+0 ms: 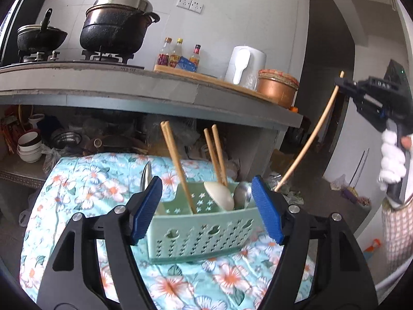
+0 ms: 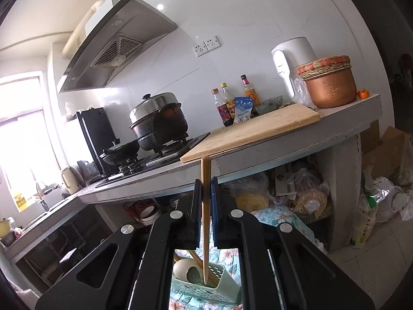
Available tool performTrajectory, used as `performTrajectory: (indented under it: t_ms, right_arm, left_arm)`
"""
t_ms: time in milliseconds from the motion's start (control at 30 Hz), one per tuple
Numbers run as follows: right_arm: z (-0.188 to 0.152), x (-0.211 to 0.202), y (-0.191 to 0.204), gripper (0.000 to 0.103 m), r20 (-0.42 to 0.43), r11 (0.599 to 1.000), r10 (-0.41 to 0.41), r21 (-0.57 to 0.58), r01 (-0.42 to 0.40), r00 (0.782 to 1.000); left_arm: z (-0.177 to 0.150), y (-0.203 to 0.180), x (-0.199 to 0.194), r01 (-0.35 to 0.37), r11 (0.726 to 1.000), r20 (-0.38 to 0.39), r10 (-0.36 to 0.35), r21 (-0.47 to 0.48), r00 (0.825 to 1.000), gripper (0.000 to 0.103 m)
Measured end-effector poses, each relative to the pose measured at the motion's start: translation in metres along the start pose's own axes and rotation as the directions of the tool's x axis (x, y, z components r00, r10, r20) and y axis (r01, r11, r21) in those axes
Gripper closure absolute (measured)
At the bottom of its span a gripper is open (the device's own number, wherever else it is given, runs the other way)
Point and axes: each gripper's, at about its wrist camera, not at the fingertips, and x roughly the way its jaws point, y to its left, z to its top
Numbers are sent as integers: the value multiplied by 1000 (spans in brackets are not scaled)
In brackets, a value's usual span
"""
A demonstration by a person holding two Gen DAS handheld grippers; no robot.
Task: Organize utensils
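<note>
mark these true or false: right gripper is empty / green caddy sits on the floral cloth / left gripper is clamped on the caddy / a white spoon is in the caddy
1. The right gripper is empty. False: it is shut on a wooden chopstick.
2. The green caddy sits on the floral cloth. True.
3. The left gripper is clamped on the caddy. False: its jaws stand open either side of it.
4. A white spoon is in the caddy. True.

Black pot (image 1: 116, 29) on stove, sauce bottles (image 1: 178, 54), white kettle (image 1: 245, 64), copper pot (image 1: 277, 86) along the counter (image 1: 129, 87).
</note>
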Motion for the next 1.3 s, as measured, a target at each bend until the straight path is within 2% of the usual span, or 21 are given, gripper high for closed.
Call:
performTrajectory:
  t_ms: [200,367,467,633,667,700,767,1000,1133,1233,1300]
  right_arm:
    - [-14,43,4,96,-80,999,-34,-21,32,996]
    - [-38,76,-3,96,-178,999,-53,-2,54,983]
    - [-56,95,-7,96,-250,998,-60,0,62,966]
    - [-86,121,-15,93,-379,997,-67,20,81,923]
    - [-89,123,-16,89,-389,996,-72,21,87,918]
    - [-90,123,-17,81,-392,995,-83,21,99,916]
    - [-89,118,-19,70,-377,994,-94,20,109,921]
    - [-80,86,-14,60,-291,993,-116,-13,117,950]
    - [-85,64,-6,55,-265,989,-147,-61,136,953]
    - [-94,47,5,48,-255,983,-171,-116,145,952]
    - [-102,37,13,38,-251,976,-191,-151,156,949]
  left_arm:
    - [-22,9,0,-45,998,-66,48,39,997,32]
    - [-26,11,8,-37,998,-97,42,55,994,30]
    - [-27,10,14,-30,998,-117,37,63,992,28]
    - [-31,8,22,-19,998,-147,28,59,989,26]
    - [-31,7,23,-18,998,-150,27,58,988,26]
    - [-32,6,24,-18,998,-153,27,59,988,24]
    - [-33,4,25,-19,998,-159,29,62,987,23]
    - [-31,0,25,-41,999,-168,47,35,985,20]
    - [-27,-2,19,-107,994,-153,110,25,982,15]
    - [-24,-4,10,-177,984,-141,178,25,974,12]
    - [-21,-7,5,-219,975,-145,220,26,965,11]
